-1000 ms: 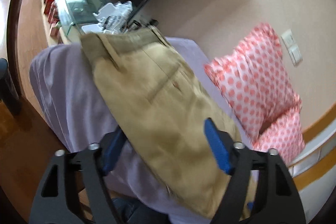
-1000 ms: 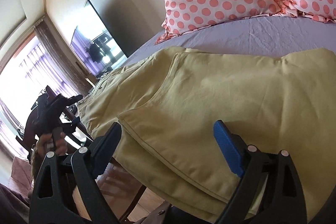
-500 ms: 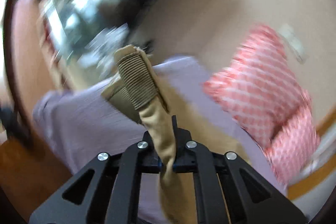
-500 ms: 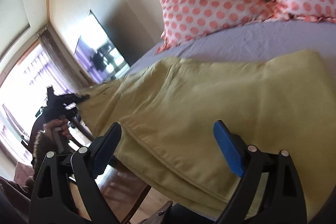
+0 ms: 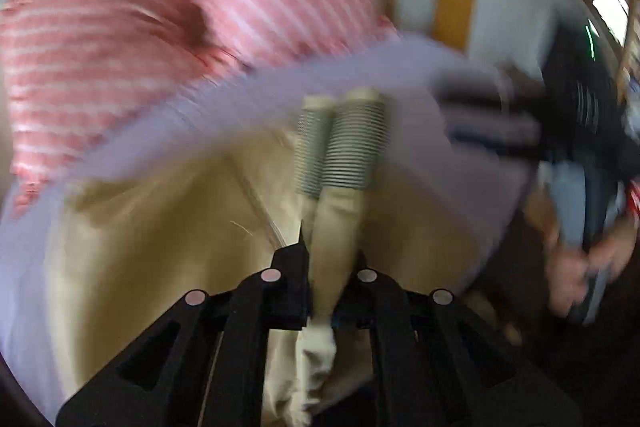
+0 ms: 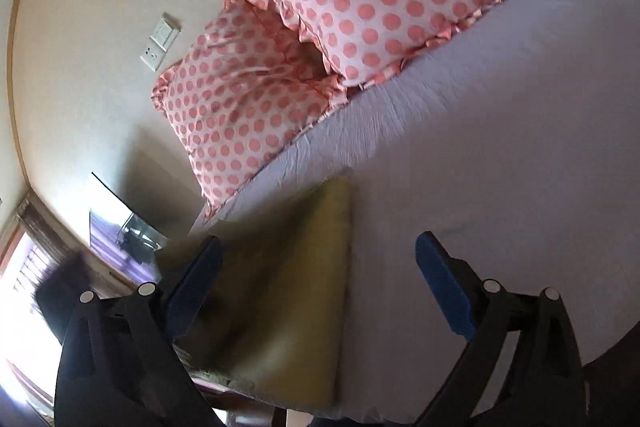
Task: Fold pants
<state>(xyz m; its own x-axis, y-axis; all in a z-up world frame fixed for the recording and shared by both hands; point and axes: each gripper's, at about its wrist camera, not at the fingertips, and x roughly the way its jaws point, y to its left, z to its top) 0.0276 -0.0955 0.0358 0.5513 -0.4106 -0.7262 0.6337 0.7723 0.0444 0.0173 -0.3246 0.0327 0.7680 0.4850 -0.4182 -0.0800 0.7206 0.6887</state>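
Since 1.0 s ago, we have clamped the left gripper (image 5: 326, 259) shut on the pants (image 5: 160, 247) and swung it from the dresser side toward the pillows (image 5: 160, 27); its view is now motion-blurred. We see 2 ribbed cuffs (image 5: 344, 143) standing up beyond the closed jaws, with loose fabric hanging below them. We see the rest of the pants spread flat on the purple sheet (image 5: 420, 99) beneath. At the right edge of this view, a hand (image 5: 576, 267) holds a dark, blurred tool.

Our right gripper (image 6: 316, 291) has shifted off the pants (image 6: 296, 287). Its blue pads (image 6: 440, 283) stand wide apart and hold nothing. We see the folded pants below its left finger, near the bed edge, on the sheet (image 6: 500, 147). We count 2 polka-dot pillows (image 6: 360, 7) against the wall.
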